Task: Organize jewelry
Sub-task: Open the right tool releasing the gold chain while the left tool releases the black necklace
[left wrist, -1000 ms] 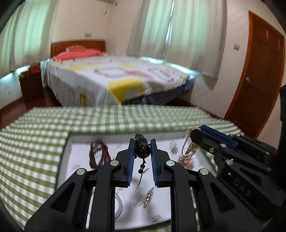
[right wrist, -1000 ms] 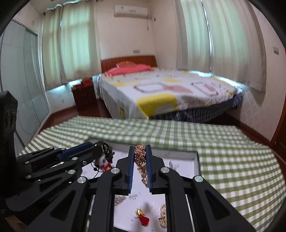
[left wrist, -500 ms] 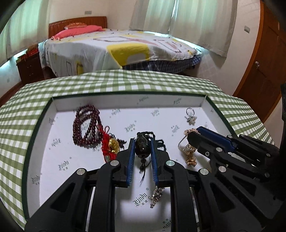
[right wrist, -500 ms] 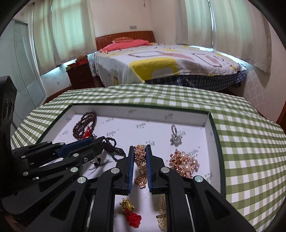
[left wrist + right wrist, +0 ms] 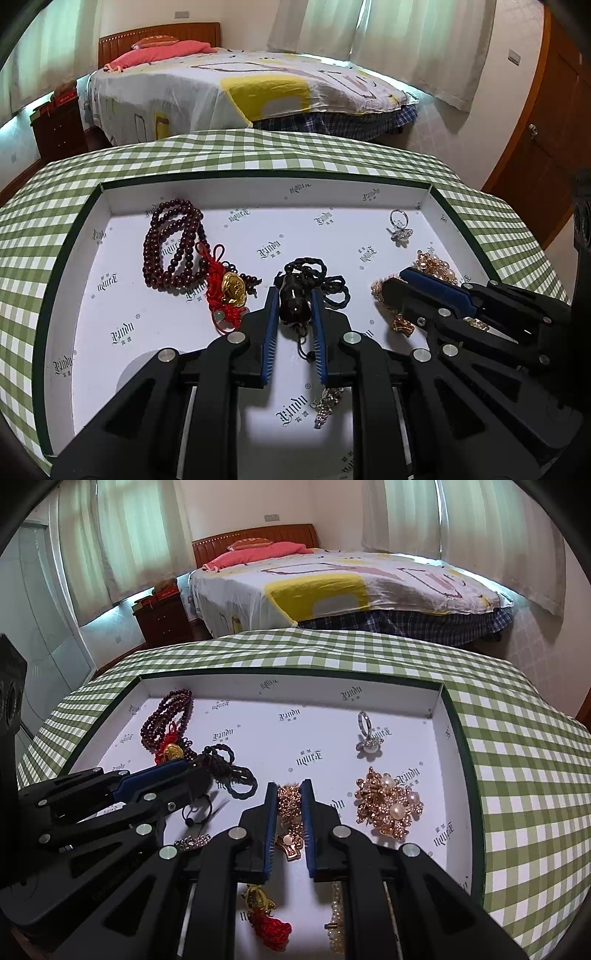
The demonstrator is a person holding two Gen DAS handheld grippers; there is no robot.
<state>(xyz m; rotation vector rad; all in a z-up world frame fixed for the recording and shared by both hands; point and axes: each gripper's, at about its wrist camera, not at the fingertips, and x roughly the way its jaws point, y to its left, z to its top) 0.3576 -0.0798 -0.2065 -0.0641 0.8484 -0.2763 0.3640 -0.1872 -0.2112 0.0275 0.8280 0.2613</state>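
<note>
A shallow white tray (image 5: 258, 192) with a dark green rim lies on the green checked table. My left gripper (image 5: 293, 295) is shut on a dark pendant (image 5: 293, 304) whose black cord (image 5: 325, 280) rests on the tray floor. My right gripper (image 5: 290, 790) is shut on a gold chain (image 5: 290, 808) that touches the tray floor; this gripper also shows in the left wrist view (image 5: 443, 295). Dark red beads (image 5: 173, 247) with a red knot and gold charm (image 5: 232, 290) lie at the left. A silver ring (image 5: 367, 734) and a gold pearl brooch (image 5: 388, 808) lie at the right.
A small silver piece (image 5: 327, 402) lies near the tray's front. A red-tasselled gold charm (image 5: 264, 912) and a pearl strand (image 5: 336, 919) lie under my right gripper. A bed (image 5: 240, 85) stands beyond the table. A wooden door (image 5: 546, 122) is at the right.
Both grippers have come down into the tray with their jewelry. The pendant's cord and the gold chain now rest on the tray floor.
</note>
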